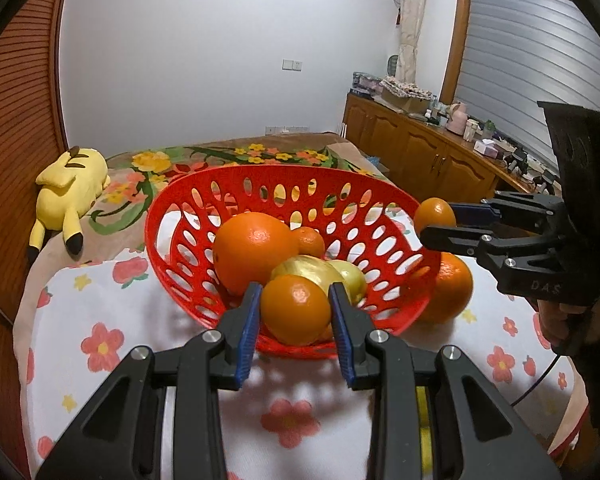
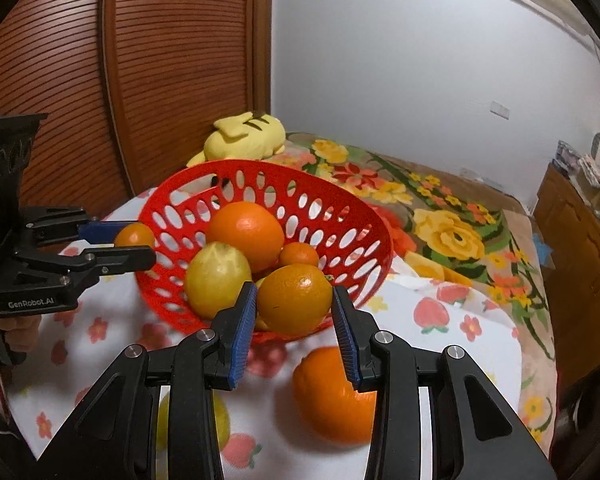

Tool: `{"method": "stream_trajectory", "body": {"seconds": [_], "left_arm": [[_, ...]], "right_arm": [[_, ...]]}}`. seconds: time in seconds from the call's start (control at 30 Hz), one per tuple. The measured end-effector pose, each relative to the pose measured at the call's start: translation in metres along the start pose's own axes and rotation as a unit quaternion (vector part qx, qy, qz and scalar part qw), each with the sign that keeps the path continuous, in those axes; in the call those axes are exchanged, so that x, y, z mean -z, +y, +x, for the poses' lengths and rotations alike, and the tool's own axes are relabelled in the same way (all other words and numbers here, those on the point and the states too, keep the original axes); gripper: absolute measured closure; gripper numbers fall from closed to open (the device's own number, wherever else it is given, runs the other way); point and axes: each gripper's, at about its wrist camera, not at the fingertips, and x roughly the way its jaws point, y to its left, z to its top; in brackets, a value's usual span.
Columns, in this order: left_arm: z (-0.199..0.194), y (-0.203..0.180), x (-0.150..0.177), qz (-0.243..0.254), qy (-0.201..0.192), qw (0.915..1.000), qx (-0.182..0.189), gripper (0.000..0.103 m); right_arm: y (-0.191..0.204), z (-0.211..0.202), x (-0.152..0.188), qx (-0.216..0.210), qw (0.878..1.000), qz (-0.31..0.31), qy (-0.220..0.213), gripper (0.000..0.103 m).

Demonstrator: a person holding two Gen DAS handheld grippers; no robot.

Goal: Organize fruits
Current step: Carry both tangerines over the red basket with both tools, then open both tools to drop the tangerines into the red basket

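Observation:
A red perforated basket (image 1: 180,216) (image 2: 364,236) stands on the flowered cloth and holds a big orange (image 1: 252,256) (image 2: 246,230), a small mandarin (image 1: 310,240) (image 2: 299,254) and a yellow lemon (image 1: 312,272) (image 2: 216,276). My left gripper (image 1: 295,308) (image 2: 134,240) is shut on an orange (image 1: 295,308) (image 2: 134,234) at the basket's near rim. My right gripper (image 2: 294,300) (image 1: 436,220) is shut on an orange (image 2: 294,300) (image 1: 434,210) at the opposite rim.
A large orange (image 2: 328,396) (image 1: 448,292) lies on the cloth beside the basket. A yellow fruit (image 2: 220,420) lies under my right gripper. A yellow plush toy (image 1: 70,188) (image 2: 246,136) lies on the bed behind. A wooden cabinet (image 1: 420,152) lines the right wall.

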Motion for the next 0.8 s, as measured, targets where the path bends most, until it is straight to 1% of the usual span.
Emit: {"method": "stream_trajectory", "body": {"seconds": [0.23,0.47,0.8], "left_arm": [[0.014,0.005,-0.005,-0.001,0.008,0.9999,0.006,0.072],[0.019,0.007,-0.005,0.000,0.008,0.9999,0.010,0.072],[0.023,0.008,-0.006,0.000,0.007,0.9999,0.010,0.072]], "right_arm": [[-0.010,0.028,-0.009,-0.002,1.000,-0.005,0.020,0.065],[-0.012,0.043,-0.011,0.005,0.999,-0.012,0.032,0.065],[-0.009,0.045,-0.009,0.005,0.999,-0.015,0.031,0.065]]}}
